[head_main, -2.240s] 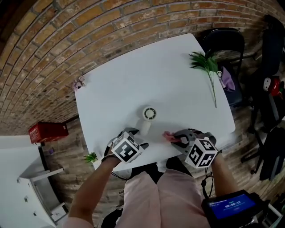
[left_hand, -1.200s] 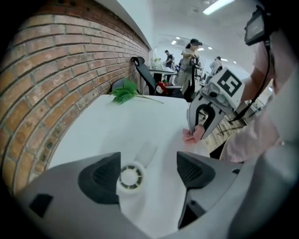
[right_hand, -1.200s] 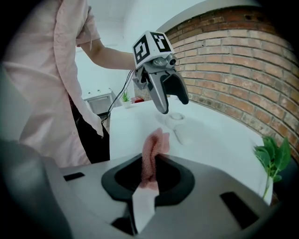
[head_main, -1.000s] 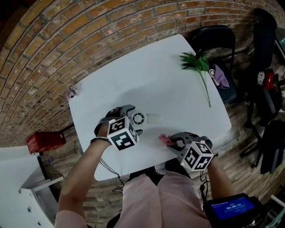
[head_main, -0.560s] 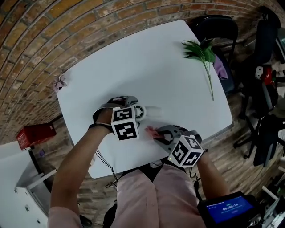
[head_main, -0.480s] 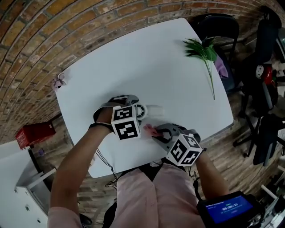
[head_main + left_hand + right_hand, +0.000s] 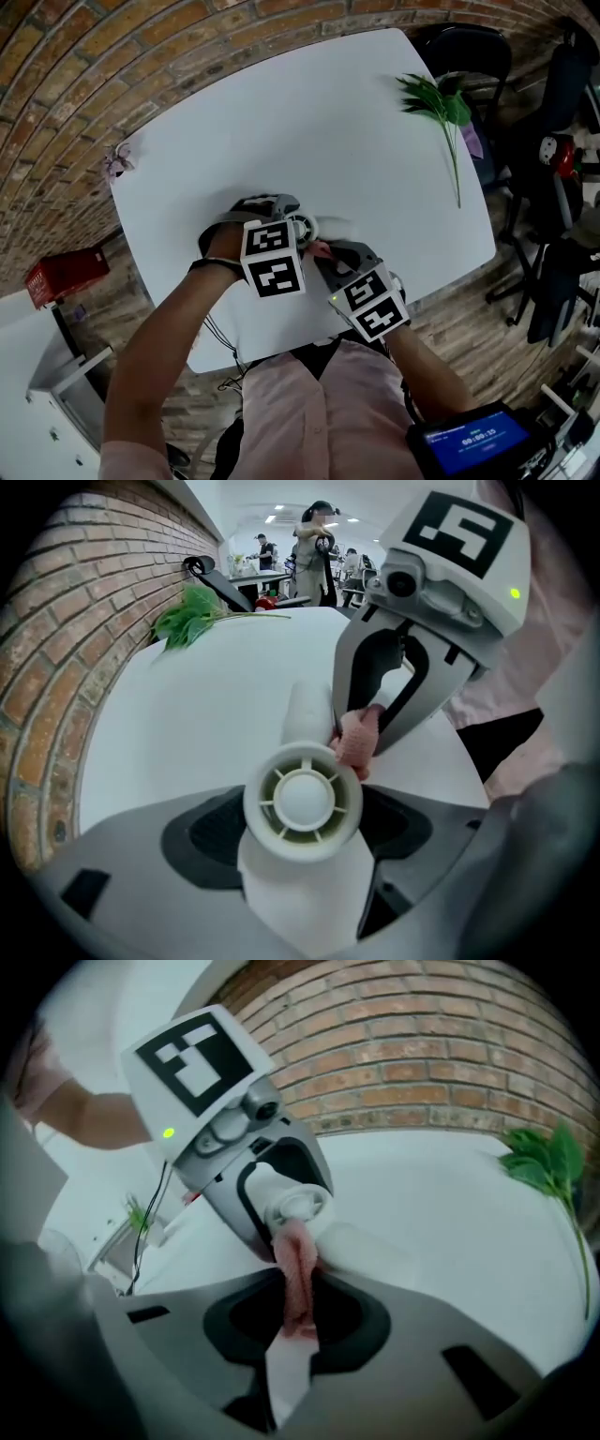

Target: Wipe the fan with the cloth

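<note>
A small white hand fan lies on the white table (image 7: pixel 281 112), its round head (image 7: pixel 304 227) pointing left and its handle (image 7: pixel 307 710) running right. My left gripper (image 7: pixel 292 217) points steeply down over the head. The fan head (image 7: pixel 302 797) sits between its jaws, which are closing, with a little gap still showing at each pad. My right gripper (image 7: pixel 298 1293) is shut on a folded pink cloth (image 7: pixel 298 1265). It holds the cloth (image 7: pixel 358 741) against the rim of the fan head, from the near right side.
A green plant sprig (image 7: pixel 441 103) lies at the table's far right. A small pink flower (image 7: pixel 116 161) sits at its far left corner. A dark chair (image 7: pixel 469 47) stands behind the table and a red box (image 7: pixel 61 274) lies on the floor at left.
The left gripper has come over the fan and lowered onto its head. The right gripper has rolled and carried the cloth left until it meets the fan head.
</note>
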The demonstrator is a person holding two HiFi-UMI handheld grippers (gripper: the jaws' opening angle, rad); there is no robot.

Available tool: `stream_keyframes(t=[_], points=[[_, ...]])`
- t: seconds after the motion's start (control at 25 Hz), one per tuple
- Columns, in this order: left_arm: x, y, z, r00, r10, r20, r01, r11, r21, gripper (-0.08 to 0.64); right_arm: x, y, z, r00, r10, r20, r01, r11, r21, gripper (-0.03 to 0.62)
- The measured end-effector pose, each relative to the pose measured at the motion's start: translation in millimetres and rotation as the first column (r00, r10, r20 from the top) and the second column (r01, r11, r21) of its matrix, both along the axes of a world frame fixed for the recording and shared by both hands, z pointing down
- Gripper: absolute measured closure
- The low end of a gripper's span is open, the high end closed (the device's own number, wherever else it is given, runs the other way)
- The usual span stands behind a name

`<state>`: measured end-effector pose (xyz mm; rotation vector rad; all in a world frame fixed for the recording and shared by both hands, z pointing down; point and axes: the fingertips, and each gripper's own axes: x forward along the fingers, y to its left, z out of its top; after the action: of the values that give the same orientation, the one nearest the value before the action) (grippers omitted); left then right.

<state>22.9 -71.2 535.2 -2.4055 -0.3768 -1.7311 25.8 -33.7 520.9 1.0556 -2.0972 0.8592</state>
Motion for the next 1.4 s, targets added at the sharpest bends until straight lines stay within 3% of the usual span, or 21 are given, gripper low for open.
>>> stream_keyframes(t=[0.16, 0.4, 1.12, 1.4], points=[[-0.4, -0.4, 0.7, 1.000, -0.007, -0.008, 0.007, 1.000, -0.003, 0.187, 6.6, -4.7, 4.7, 0.981, 0.190, 0.037, -0.187, 0.979, -0.078, 0.535], [0.7, -0.7, -0.1, 0.999, -0.029, -0.018, 0.029, 1.000, -0.008, 0.187, 28.2, -4.4, 5.3, 0.927, 0.367, 0.077, -0.357, 0.927, -0.119, 0.537], [-7.7, -1.4, 4.8, 1.000, -0.031, 0.000, 0.031, 1.000, -0.007, 0.187, 90.1, 4.2, 9.1, 0.873, 0.479, 0.089, -0.467, 0.875, -0.131, 0.538], [-4.7, 2.7, 3.2, 1.000, 0.021, 0.021, -0.021, 1.000, -0.004, 0.187, 136.2, -9.2, 4.9, 0.857, 0.509, 0.076, -0.501, 0.860, -0.099, 0.537]])
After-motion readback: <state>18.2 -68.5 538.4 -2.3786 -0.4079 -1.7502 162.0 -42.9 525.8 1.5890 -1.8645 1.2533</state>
